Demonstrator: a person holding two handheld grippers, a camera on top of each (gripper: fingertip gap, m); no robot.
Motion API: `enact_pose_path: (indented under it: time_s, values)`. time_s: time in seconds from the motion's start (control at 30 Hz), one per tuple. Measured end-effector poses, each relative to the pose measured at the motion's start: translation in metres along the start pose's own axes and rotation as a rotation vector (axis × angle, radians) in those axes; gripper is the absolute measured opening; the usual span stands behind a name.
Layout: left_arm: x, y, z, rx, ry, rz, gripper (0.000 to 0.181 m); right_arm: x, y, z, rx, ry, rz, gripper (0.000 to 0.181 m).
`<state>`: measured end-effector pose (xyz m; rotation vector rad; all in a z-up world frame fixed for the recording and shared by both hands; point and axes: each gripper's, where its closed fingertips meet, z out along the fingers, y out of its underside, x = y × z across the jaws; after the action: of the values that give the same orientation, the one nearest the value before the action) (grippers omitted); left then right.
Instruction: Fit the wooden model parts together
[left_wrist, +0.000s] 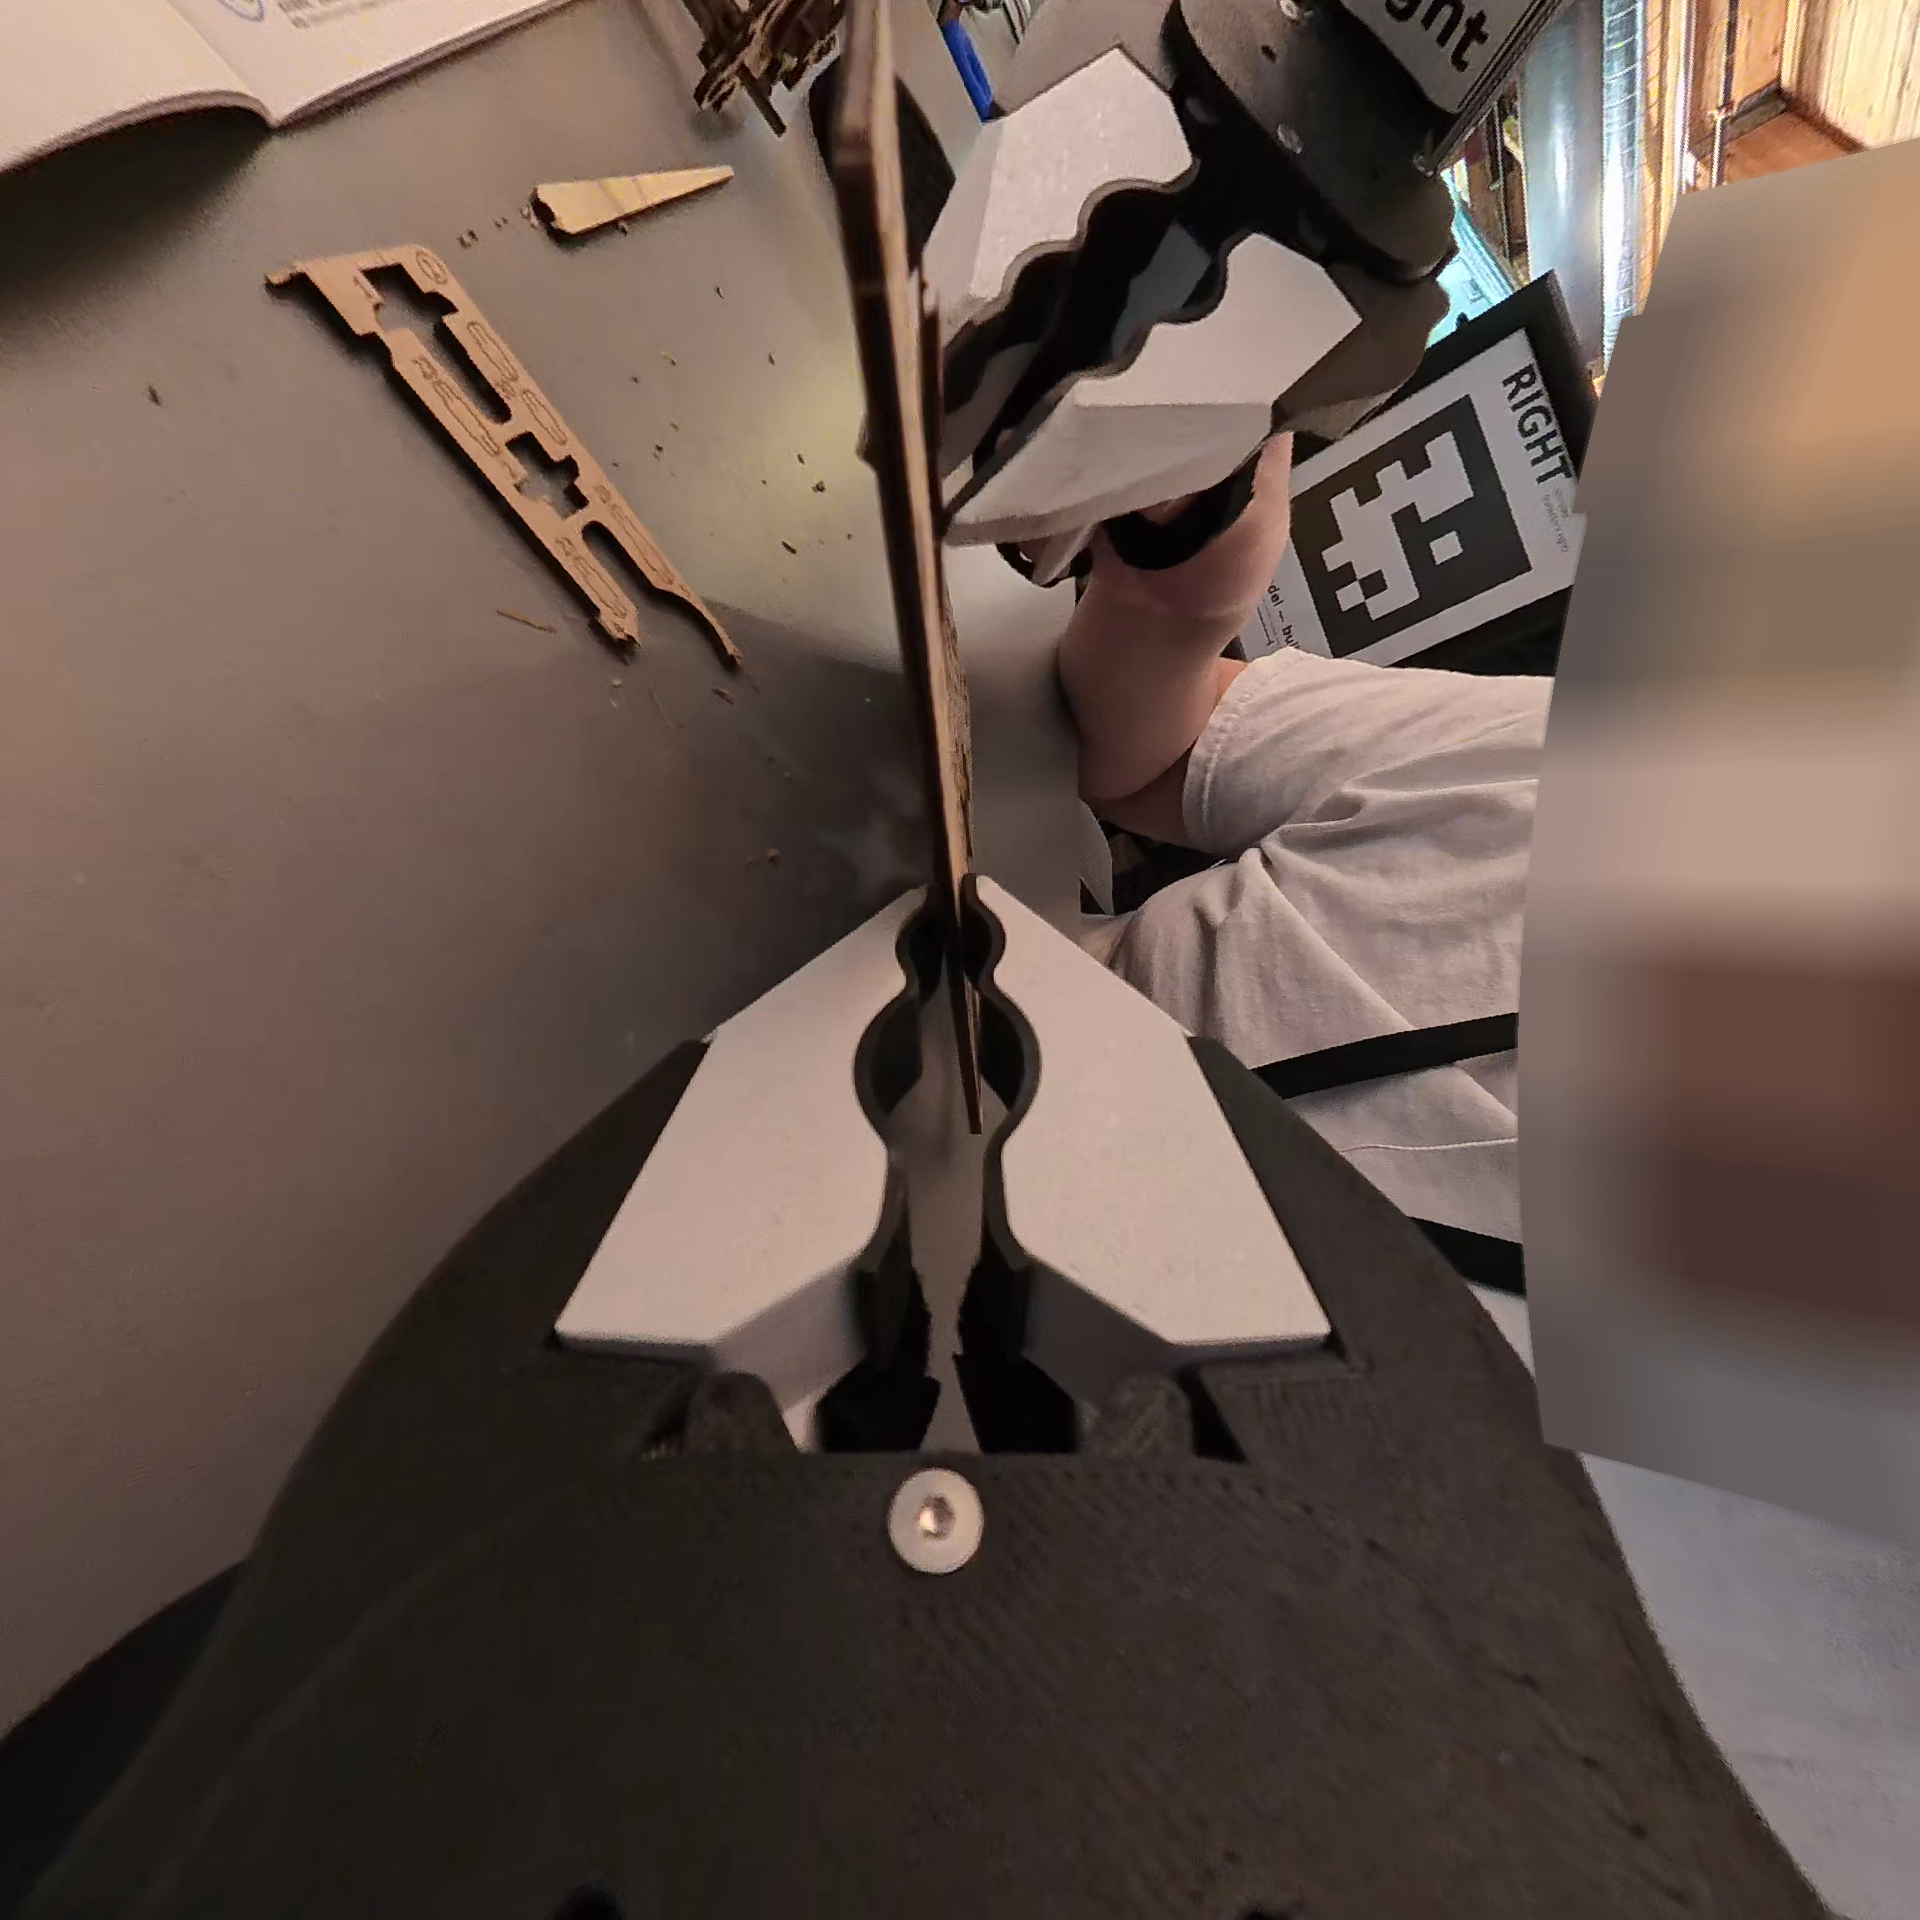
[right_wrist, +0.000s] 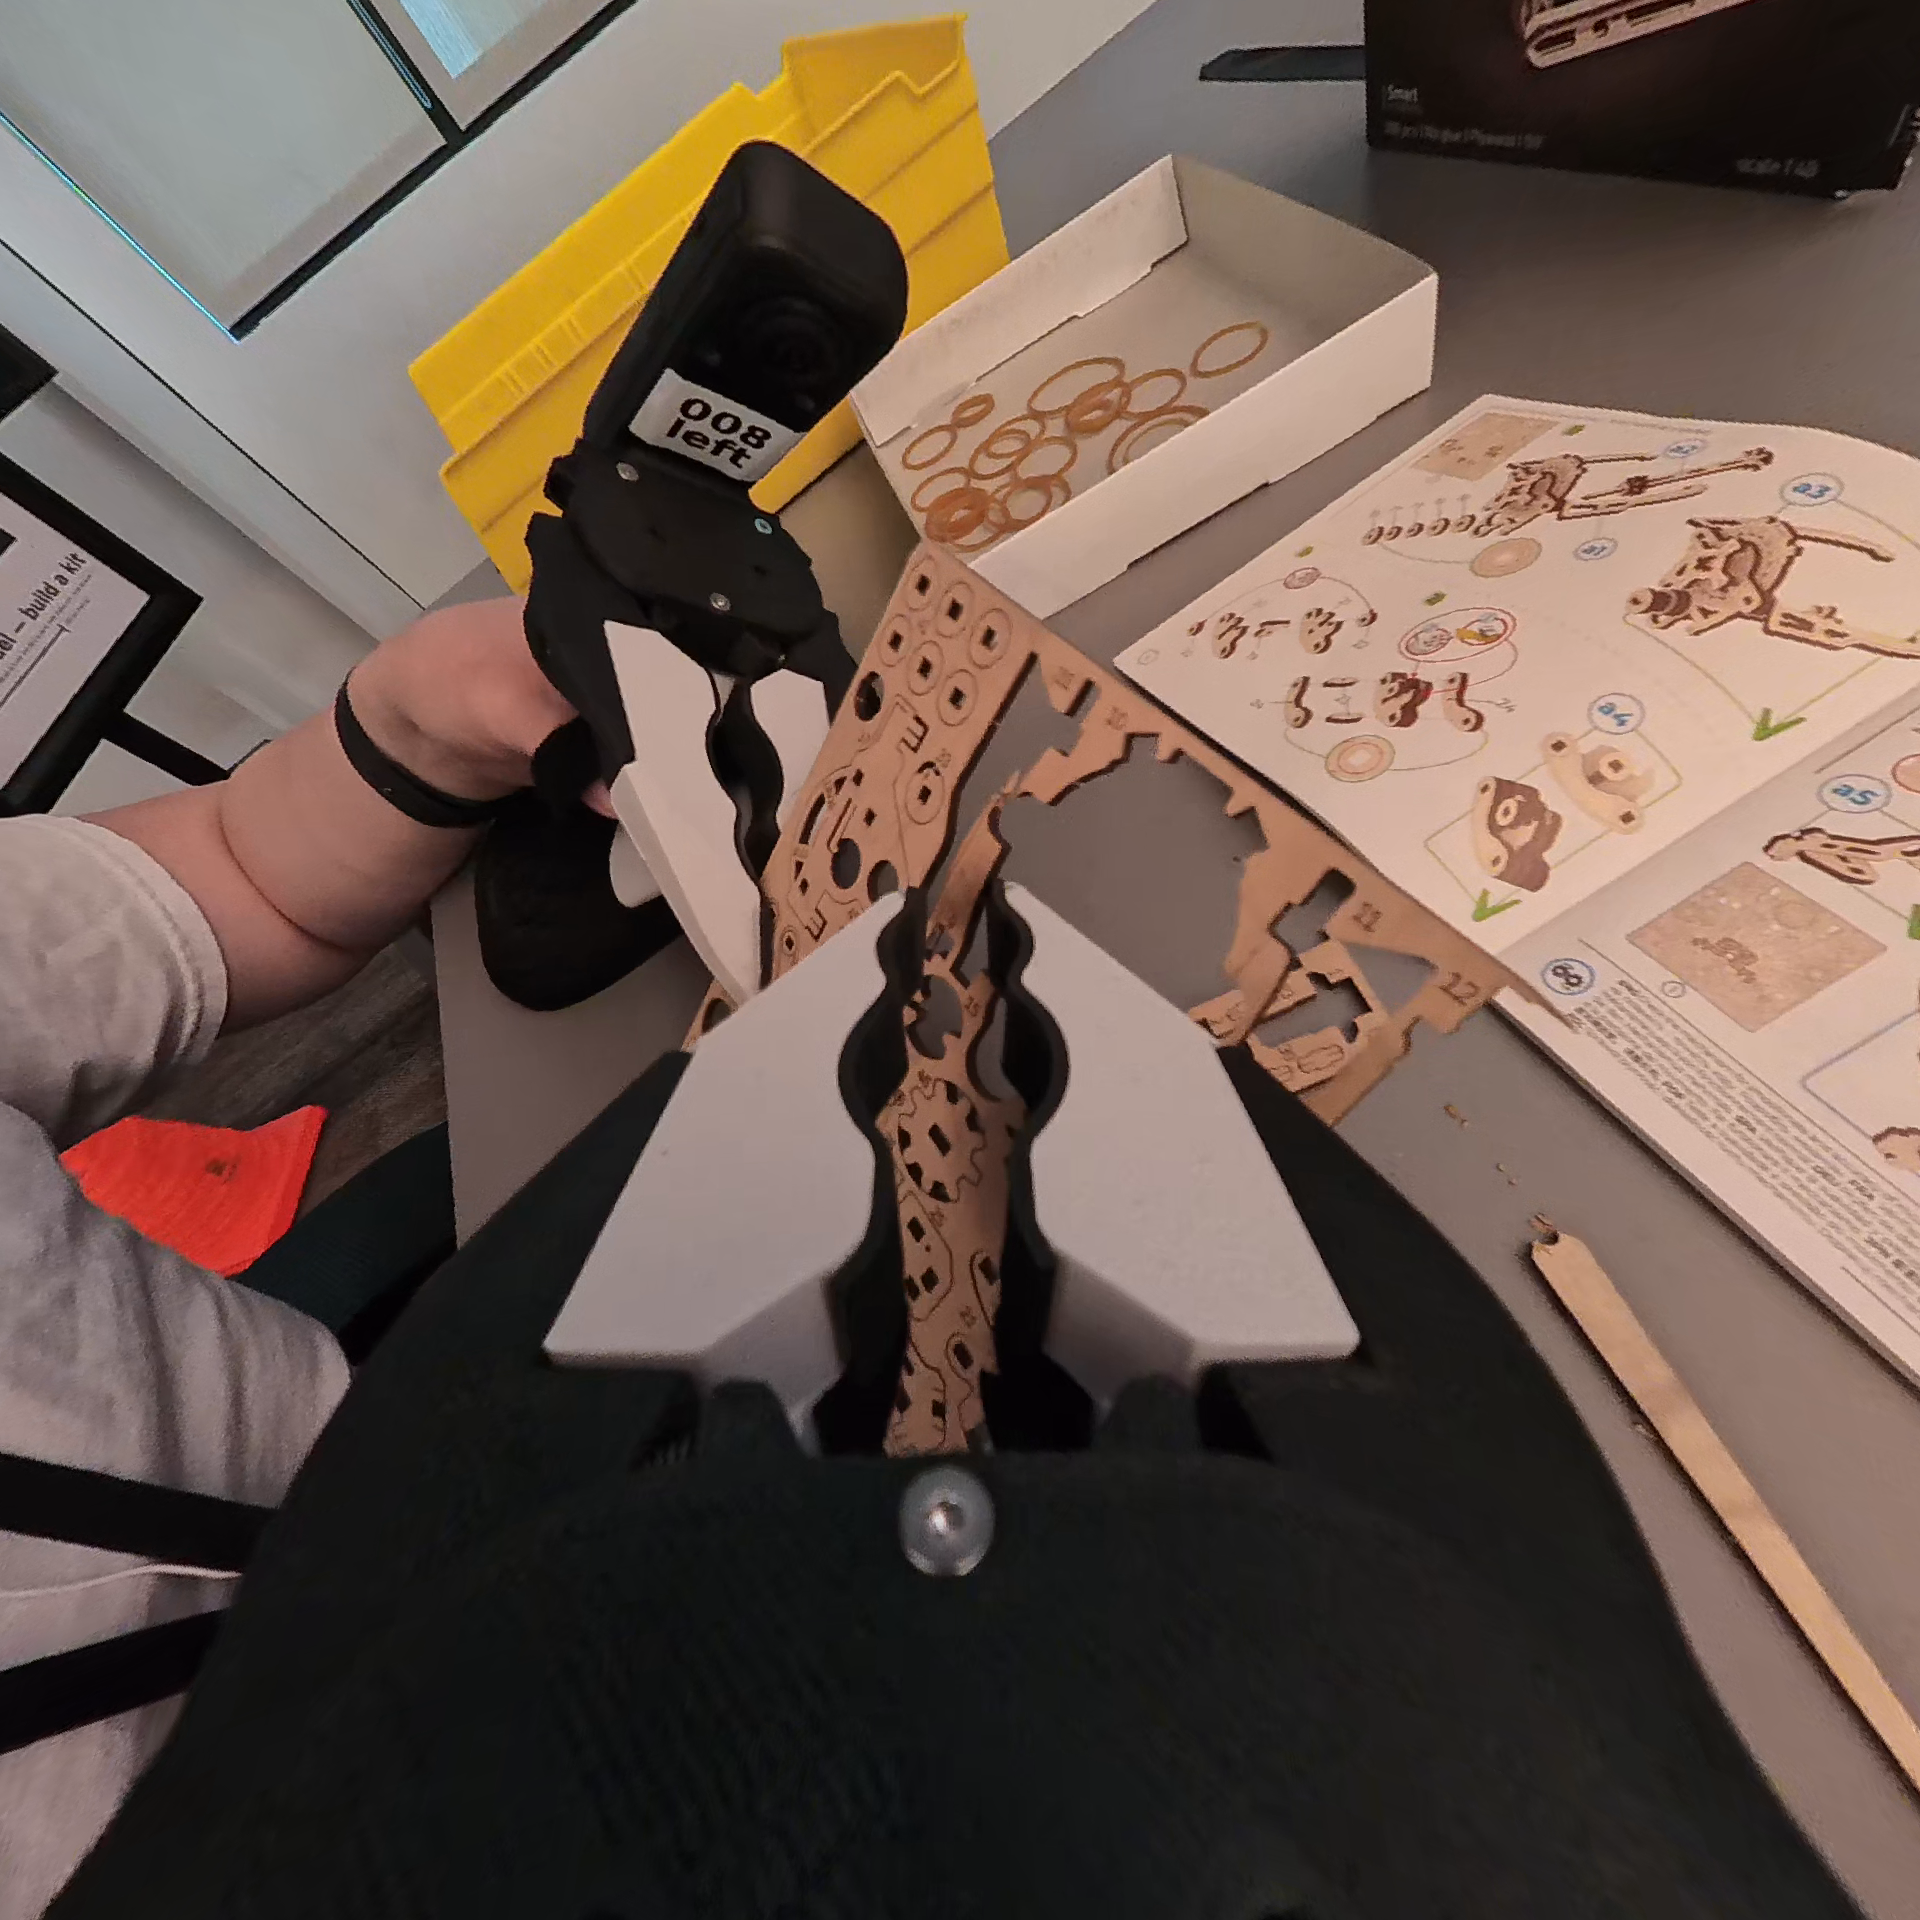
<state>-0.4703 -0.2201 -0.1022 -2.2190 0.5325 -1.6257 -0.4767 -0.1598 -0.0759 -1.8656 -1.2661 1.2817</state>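
A thin laser-cut wooden sheet (left_wrist: 904, 468) with many cut-outs is held up above the grey table. In the left wrist view I see it edge-on; in the right wrist view it shows face-on (right_wrist: 966, 686). My left gripper (left_wrist: 951, 904) is shut on the sheet's near edge; it also shows in the right wrist view (right_wrist: 756, 914), clamped on the sheet's left side. My right gripper (right_wrist: 958, 909) points at the sheet's face, its jaws closed narrowly around a strip of wood beside a torn cut-out. In the left wrist view its tips (left_wrist: 961, 416) touch the sheet's right face.
A leftover wooden frame piece (left_wrist: 499, 436) and a wedge-shaped offcut (left_wrist: 623, 197) lie on the table. An open instruction booklet (right_wrist: 1558, 727), a white box (right_wrist: 1351, 312) of rubber bands, a yellow bin (right_wrist: 727, 260) and a wooden strip (right_wrist: 1714, 1486) lie around. A person's arm (right_wrist: 343, 831) is at left.
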Motion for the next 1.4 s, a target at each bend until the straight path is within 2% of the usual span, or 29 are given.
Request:
enact_pose_path:
  time_s: [0.43,0.63,0.8,1.1,1.2,1.4]
  values:
    - [-0.004,0.001,-0.002,-0.006,-0.003,-0.032,0.0,0.001,0.005,0.005,-0.029,0.018,-0.047,0.023]
    - [-0.006,0.0,-0.004,0.003,-0.01,-0.039,0.0,0.004,-0.002,0.001,0.009,0.062,-0.138,0.023]
    - [-0.006,0.0,-0.004,0.002,-0.017,-0.034,0.001,-0.004,-0.013,-0.008,0.053,0.059,-0.259,0.034]
    - [-0.008,0.0,-0.006,0.007,-0.02,-0.047,0.0,-0.02,0.009,0.001,-0.092,0.016,-0.46,0.039]
    - [-0.009,-0.002,-0.007,0.015,-0.021,-0.056,0.0,-0.024,0.018,0.005,-0.137,-0.022,-0.473,0.044]
    - [-0.01,-0.002,-0.008,0.021,-0.018,-0.067,0.002,-0.019,0.024,0.01,-0.173,0.006,-0.486,0.055]
